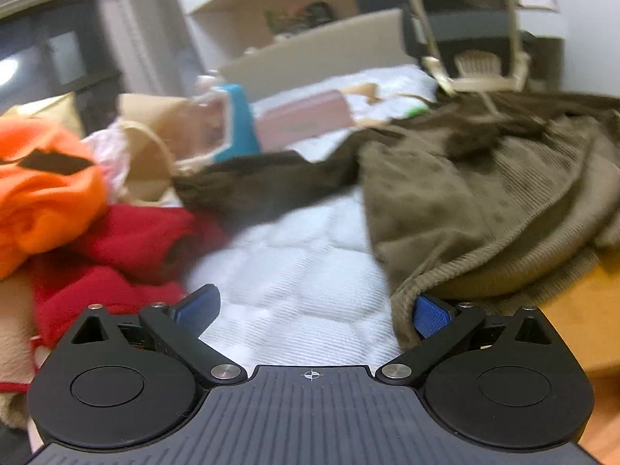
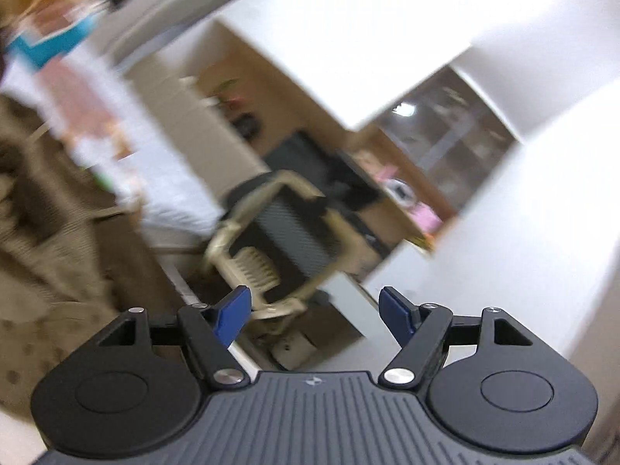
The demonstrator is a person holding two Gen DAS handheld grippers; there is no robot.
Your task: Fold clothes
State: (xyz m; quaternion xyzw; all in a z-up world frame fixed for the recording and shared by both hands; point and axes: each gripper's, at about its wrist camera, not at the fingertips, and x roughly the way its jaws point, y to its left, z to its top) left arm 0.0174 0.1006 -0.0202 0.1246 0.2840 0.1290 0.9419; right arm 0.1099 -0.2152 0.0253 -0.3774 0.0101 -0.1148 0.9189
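Observation:
A brown corduroy garment point(image 1: 476, 201) with a spotted lining lies crumpled across the right side of a white quilted bed point(image 1: 294, 271). My left gripper point(image 1: 316, 310) is open low over the quilt, and the garment's hem drapes against its right blue pad point(image 1: 430, 316). Orange fleece point(image 1: 42, 193) and a red garment point(image 1: 128, 248) are piled at the left. In the right wrist view my right gripper point(image 2: 314, 310) is open and holds nothing, tilted toward the room. The same brown garment point(image 2: 58, 232) shows at that view's left edge.
A beige office chair point(image 1: 472, 38) stands beyond the bed, also seen as the chair point(image 2: 271, 248) in the right wrist view. A blue-and-pink box point(image 1: 232, 124) and a pink case point(image 1: 306, 116) lie farther back on the bed. A wooden surface point(image 1: 581, 317) borders the bed at right.

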